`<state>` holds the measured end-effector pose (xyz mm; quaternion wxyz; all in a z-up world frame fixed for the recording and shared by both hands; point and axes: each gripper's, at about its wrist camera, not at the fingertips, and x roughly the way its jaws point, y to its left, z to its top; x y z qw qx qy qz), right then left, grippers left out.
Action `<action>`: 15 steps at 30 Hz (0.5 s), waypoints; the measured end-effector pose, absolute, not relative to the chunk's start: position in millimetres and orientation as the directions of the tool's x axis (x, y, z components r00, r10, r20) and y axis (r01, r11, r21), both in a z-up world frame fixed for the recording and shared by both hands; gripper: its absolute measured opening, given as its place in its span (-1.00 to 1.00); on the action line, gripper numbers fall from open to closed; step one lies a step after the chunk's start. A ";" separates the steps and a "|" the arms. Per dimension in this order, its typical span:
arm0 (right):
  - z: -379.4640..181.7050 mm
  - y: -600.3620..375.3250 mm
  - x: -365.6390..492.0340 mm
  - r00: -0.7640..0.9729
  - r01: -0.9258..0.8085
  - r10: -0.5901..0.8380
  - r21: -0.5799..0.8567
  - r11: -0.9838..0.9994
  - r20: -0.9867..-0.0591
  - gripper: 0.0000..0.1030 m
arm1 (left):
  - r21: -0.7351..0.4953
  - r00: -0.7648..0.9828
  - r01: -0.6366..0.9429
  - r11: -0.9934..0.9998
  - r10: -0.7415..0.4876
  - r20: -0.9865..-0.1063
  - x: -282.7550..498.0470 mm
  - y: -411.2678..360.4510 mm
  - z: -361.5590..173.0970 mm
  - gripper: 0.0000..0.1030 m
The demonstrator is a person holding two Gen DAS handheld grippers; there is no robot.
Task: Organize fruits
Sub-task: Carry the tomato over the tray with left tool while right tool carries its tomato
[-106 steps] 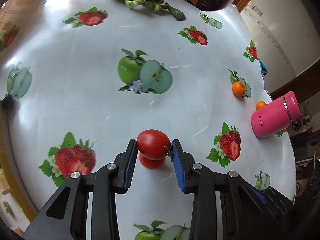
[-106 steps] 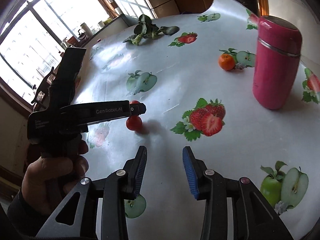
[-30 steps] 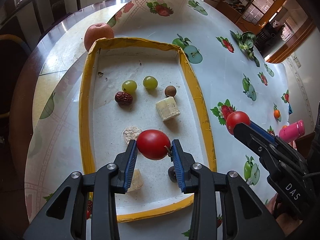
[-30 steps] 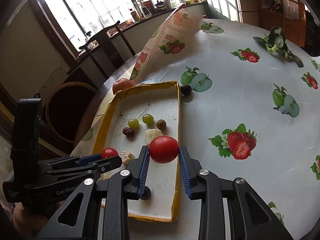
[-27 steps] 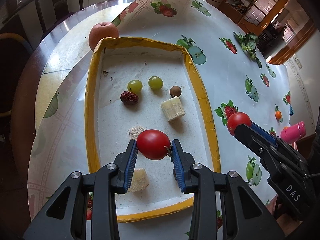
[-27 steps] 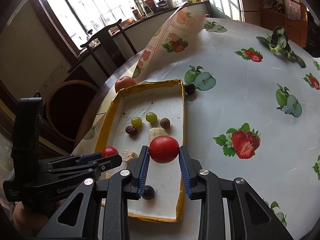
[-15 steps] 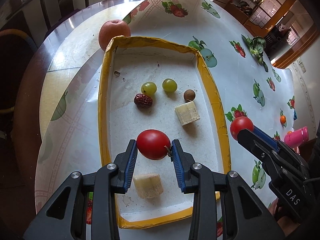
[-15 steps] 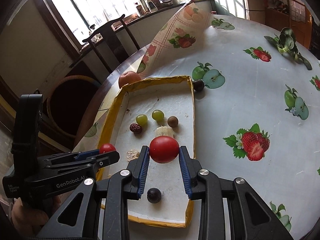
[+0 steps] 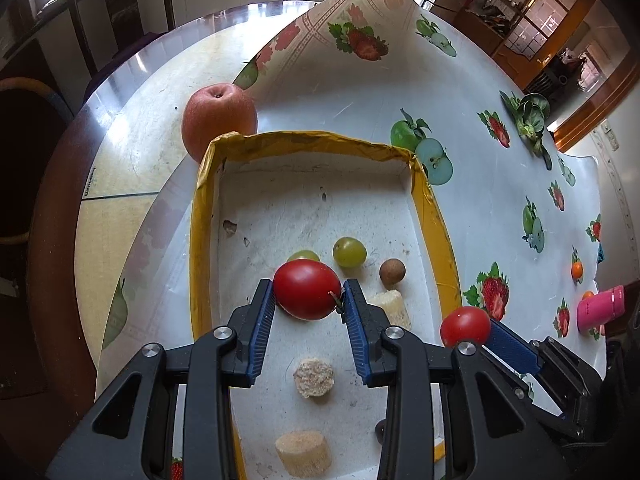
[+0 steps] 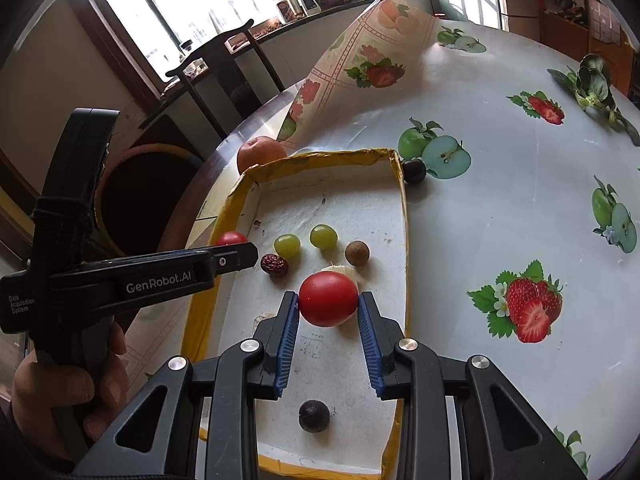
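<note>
Inside, the yellow-rimmed tray holds grapes; one tomato is gripped by each pair of tongs.

Two glossy red tomatoes, one pinched between blue pads, the other likewise, both aloft over yellow-rimmed tray bearing two green grapes, red date, brown longan.
</note>
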<state>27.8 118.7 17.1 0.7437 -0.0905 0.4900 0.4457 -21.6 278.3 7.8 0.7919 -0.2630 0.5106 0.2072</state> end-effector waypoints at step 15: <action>-22.6 195.9 88.2 0.097 -0.763 0.495 0.255 0.594 -0.864 -0.40 | -0.156 0.305 -0.642 0.750 0.063 -0.950 15.8 310.3 -27.6 -0.37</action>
